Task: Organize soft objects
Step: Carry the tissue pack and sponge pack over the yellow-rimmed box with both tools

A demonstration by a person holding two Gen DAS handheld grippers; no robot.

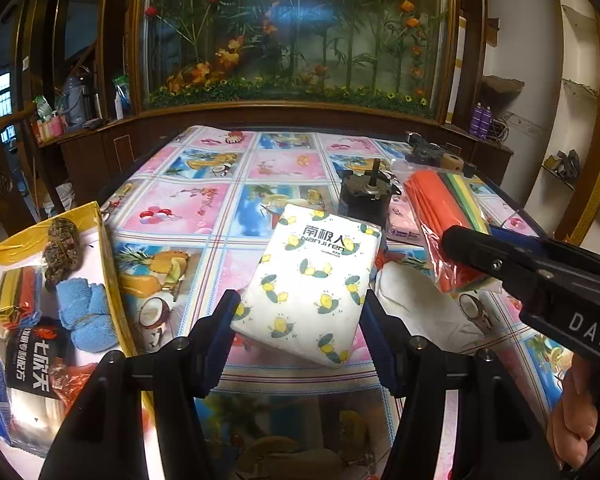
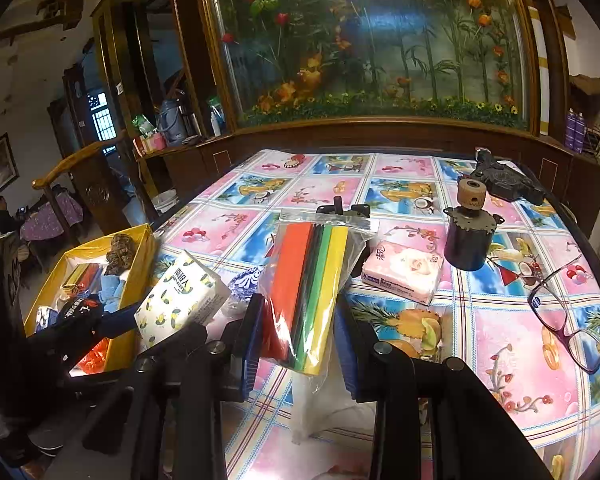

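My left gripper (image 1: 300, 332) is shut on a white tissue pack with lemon print (image 1: 312, 280), held tilted above the tablecloth. In the right wrist view that tissue pack (image 2: 180, 296) hangs beside the yellow box (image 2: 146, 256), with the left gripper (image 2: 132, 318) at its lower end. My right gripper (image 2: 300, 340) is shut on a clear bag of coloured sheets (image 2: 308, 288), orange to yellow. From the left wrist view the right gripper (image 1: 464, 240) grips the same bag (image 1: 440, 216) at the right. The yellow box (image 1: 108, 248) holds a blue cloth (image 1: 84, 312), coloured sheets, a black packet and a brown scrubber.
A pink tissue pack (image 2: 404, 272) lies mid-table. Two dark cylindrical motors (image 2: 466, 236) (image 1: 364, 196), a black device (image 2: 504, 180) and glasses (image 2: 568, 316) sit on the patterned tablecloth (image 2: 320, 192). White plastic (image 1: 416, 304) lies under the bag. A wooden cabinet with flowers stands behind.
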